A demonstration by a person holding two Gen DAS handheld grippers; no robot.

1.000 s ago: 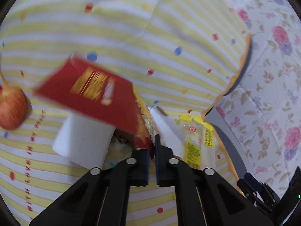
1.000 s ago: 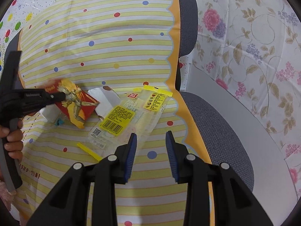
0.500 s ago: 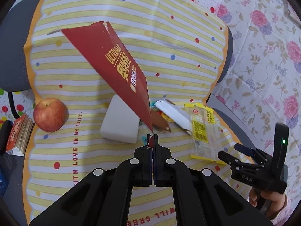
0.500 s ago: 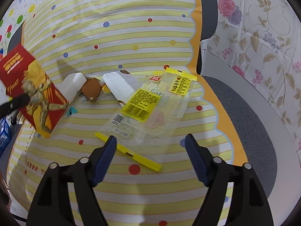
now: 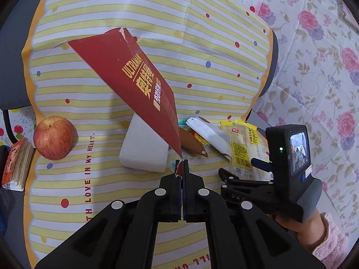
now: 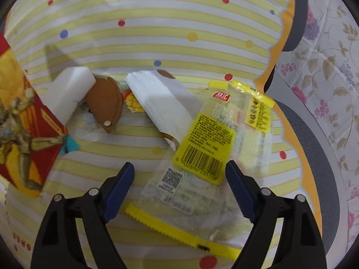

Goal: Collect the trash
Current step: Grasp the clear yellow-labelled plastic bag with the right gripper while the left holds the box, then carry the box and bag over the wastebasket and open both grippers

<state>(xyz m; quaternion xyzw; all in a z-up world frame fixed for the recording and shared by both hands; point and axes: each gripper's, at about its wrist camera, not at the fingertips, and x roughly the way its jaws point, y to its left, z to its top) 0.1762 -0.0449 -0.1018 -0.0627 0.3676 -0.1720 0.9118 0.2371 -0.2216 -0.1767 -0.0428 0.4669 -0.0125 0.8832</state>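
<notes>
The right gripper (image 6: 179,190) hangs spread wide directly over the clear plastic wrapper with yellow barcode label (image 6: 208,148), whose long axis runs near-left to far-right. The left gripper (image 5: 182,168) pinches a corner of the flat red cardboard box (image 5: 134,85), raised above the yellow-striped dotted tablecloth (image 6: 157,22). Floral fabric (image 5: 314,67) lies right.

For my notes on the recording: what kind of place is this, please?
Probably a home table: a yellow striped, dotted tablecloth carries a red apple and a clear plastic food wrapper with yellow labels, and flowered cloth lies beyond it.
</notes>
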